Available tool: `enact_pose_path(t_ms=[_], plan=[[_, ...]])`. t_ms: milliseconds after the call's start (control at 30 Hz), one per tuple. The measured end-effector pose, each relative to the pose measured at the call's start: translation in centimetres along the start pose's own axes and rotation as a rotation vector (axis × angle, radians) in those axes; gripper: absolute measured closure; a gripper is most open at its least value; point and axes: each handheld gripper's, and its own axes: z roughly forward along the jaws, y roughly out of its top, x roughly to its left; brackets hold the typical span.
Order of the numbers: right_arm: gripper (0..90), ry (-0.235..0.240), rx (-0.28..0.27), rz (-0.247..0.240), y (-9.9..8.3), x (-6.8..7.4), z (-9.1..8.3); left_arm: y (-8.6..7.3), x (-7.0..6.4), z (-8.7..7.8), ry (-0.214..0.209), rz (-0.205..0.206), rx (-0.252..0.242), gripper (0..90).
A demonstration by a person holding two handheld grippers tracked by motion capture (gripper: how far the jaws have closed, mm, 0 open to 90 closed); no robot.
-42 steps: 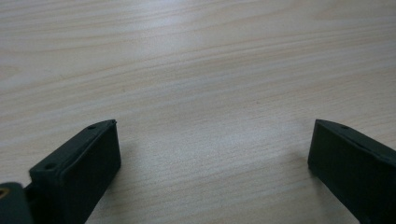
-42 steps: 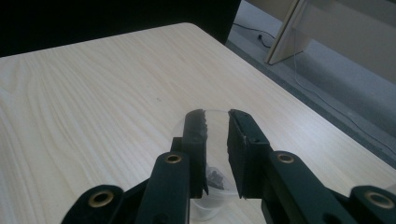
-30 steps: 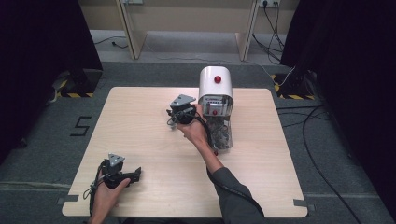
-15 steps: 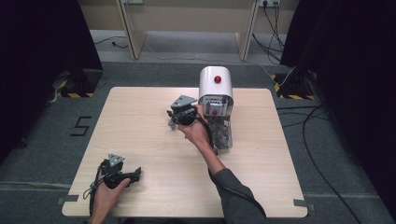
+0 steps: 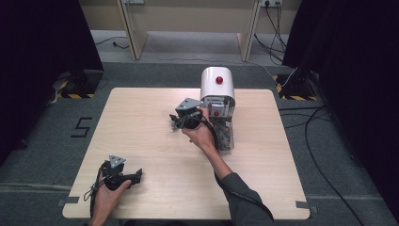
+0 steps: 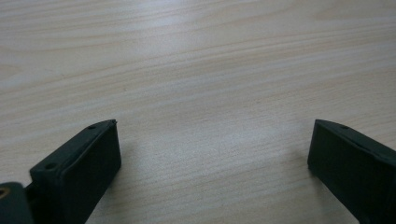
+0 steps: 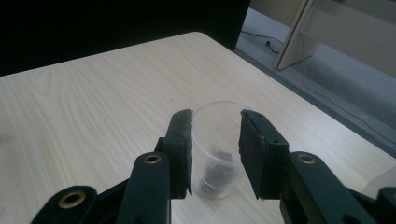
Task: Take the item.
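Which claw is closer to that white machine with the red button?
The right claw sits just beside the white machine, gripping a clear cup. The left claw rests at the table's near corner, far from it.

1. The worktop (image 5: 141, 122) is pale wood-grain laminate, smooth with a faint sheen.
2. The cup (image 7: 219, 140) is clear, thin plastic.
3. The right claw (image 7: 215, 154) is matt black plastic with brass-coloured rivets.
4. The machine (image 5: 217, 84) has a glossy white shell.

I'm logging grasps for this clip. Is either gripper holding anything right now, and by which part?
The right gripper holds a clear plastic cup, its jaws pressed on opposite sides of the cup's wall just below the rim. The left gripper is open over the bare table, holding nothing.
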Motion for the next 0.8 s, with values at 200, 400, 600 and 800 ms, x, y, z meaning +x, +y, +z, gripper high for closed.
enact_pose_path(t_ms=[200,400,600,800], plan=[[62.0,0.009,-0.007,-0.005,-0.8,0.2,-1.4,0.0,0.0,0.0,0.001,0.0,0.0,2.1],[60.4,0.014,-0.011,-0.013,-1.2,0.3,-2.4,0.0,0.0,0.0,0.002,-0.001,0.001,2.1],[58.4,0.015,-0.015,-0.014,-1.8,0.3,-3.4,0.0,0.0,0.0,0.002,0.0,0.001,2.0],[56.6,0.011,-0.017,-0.01,-2.4,0.1,-4.3,0.0,0.0,0.0,0.004,0.001,0.001,2.0]])
